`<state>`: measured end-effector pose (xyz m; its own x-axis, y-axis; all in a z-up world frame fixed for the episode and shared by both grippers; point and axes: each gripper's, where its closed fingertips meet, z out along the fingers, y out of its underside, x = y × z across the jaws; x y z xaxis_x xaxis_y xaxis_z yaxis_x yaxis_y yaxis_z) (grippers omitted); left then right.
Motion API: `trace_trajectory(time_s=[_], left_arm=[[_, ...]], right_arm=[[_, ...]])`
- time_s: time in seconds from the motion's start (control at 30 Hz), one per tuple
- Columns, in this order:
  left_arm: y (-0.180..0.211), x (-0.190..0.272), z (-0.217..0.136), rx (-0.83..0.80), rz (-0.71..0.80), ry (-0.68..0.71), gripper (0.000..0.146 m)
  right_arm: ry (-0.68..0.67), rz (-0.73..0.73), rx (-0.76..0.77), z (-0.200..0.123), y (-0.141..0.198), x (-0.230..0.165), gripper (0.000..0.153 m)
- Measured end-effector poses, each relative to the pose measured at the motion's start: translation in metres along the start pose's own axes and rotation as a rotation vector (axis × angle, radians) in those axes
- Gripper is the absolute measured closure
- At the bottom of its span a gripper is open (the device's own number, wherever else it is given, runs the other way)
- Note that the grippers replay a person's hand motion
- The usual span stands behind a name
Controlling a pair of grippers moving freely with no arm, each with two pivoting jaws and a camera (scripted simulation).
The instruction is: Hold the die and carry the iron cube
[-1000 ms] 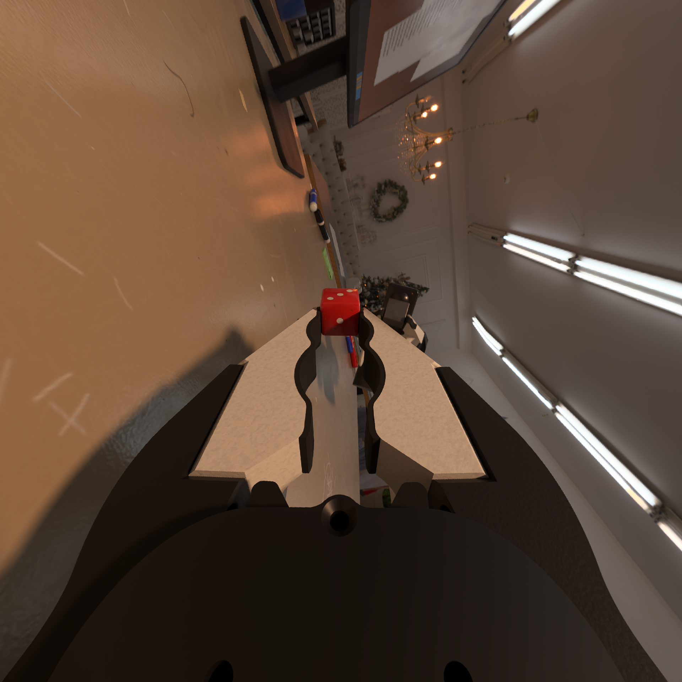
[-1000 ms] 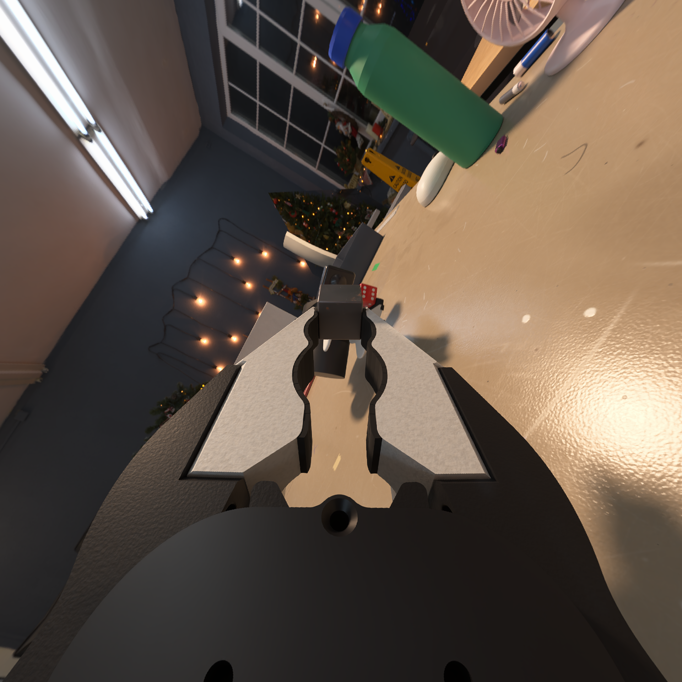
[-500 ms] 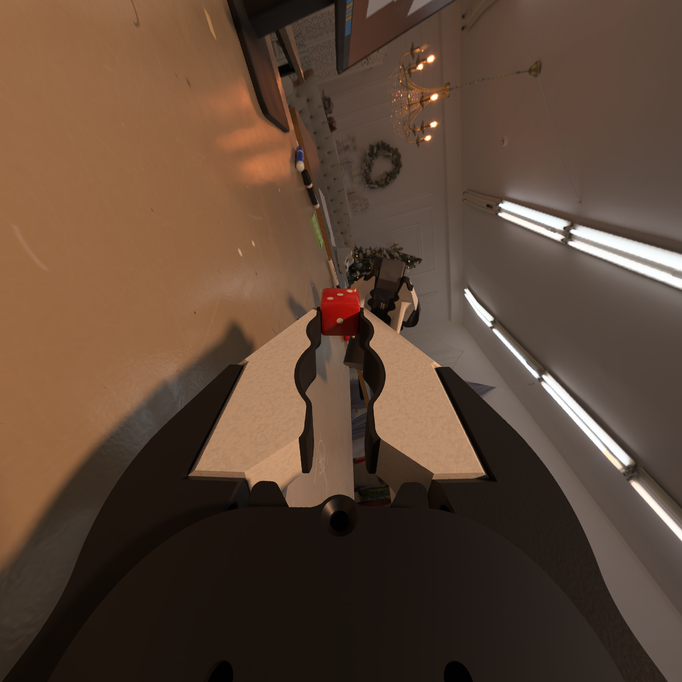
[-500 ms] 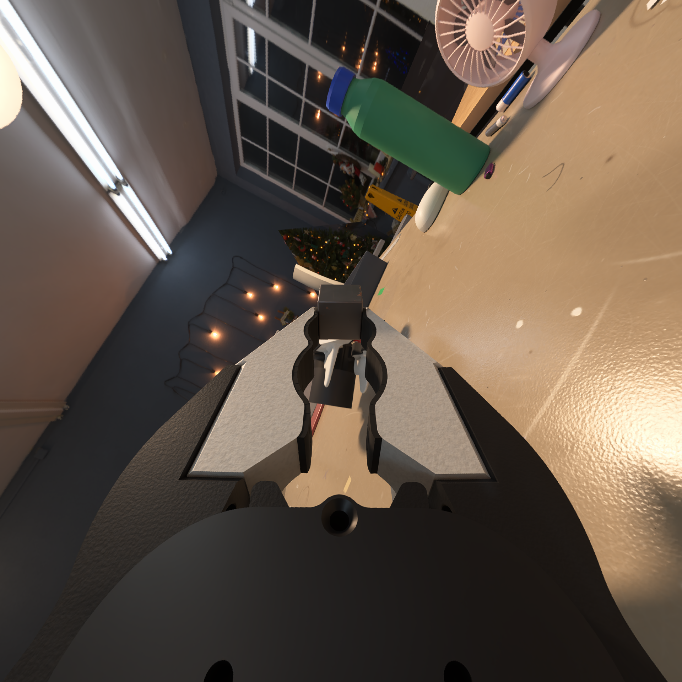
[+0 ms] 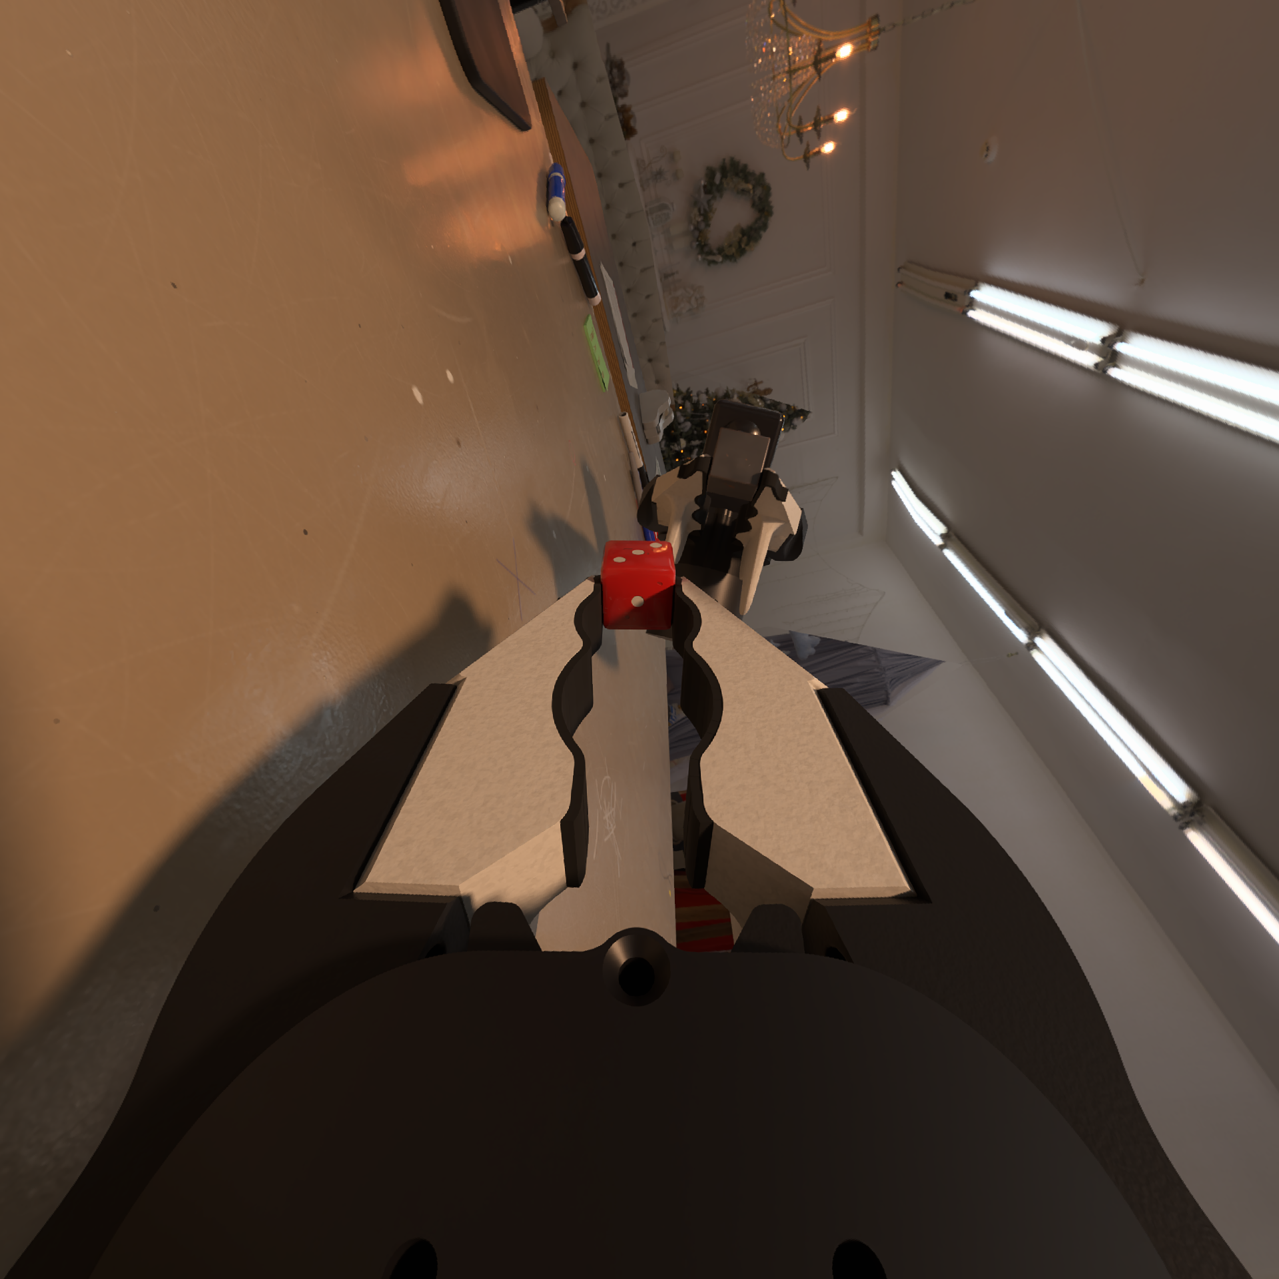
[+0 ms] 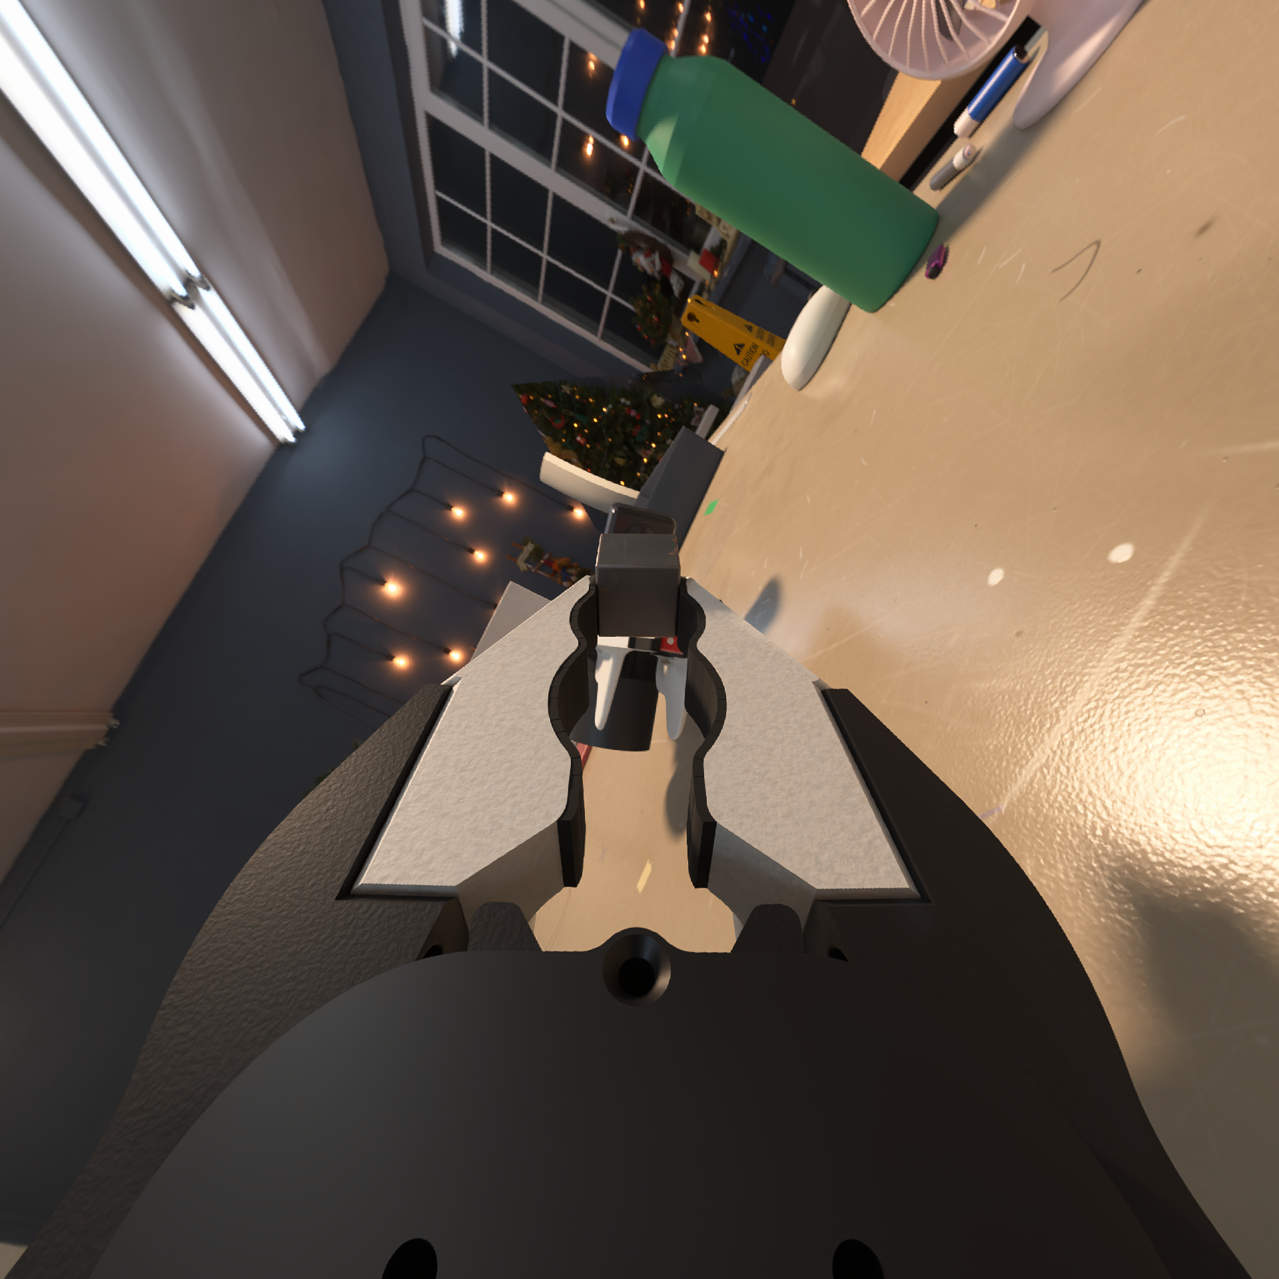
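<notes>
— What is carried by the tan table (image 6: 1038,623)?
— A green bottle (image 6: 782,173) is stood on it; a white oval object (image 6: 810,339) and a small purple bit (image 6: 936,261) are seen beside the bottle, markers (image 6: 986,104) and a fan base (image 6: 1080,62) beyond it

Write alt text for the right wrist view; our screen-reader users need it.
The right gripper holds a dark grey iron cube between the tips of its jaws, above a tan tabletop. Beyond stand a green bottle with a blue cap and a white desk fan.

Festive home office, desk (image 6: 1038,623), markers (image 5: 580,257), chandelier (image 5: 803,90), Christmas tree (image 6: 609,436)
</notes>
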<state>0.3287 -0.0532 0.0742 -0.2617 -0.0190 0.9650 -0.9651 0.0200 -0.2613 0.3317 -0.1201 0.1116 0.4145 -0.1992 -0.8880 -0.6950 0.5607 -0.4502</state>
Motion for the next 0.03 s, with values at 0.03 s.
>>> trace_trajectory(time_s=[0.03], left_arm=[[0.0,0.0001,0.0003,-0.002,0.001,0.001,0.127]], right_arm=[[0.009,-0.002,-0.009,0.0007,0.0019,0.001,0.131]])
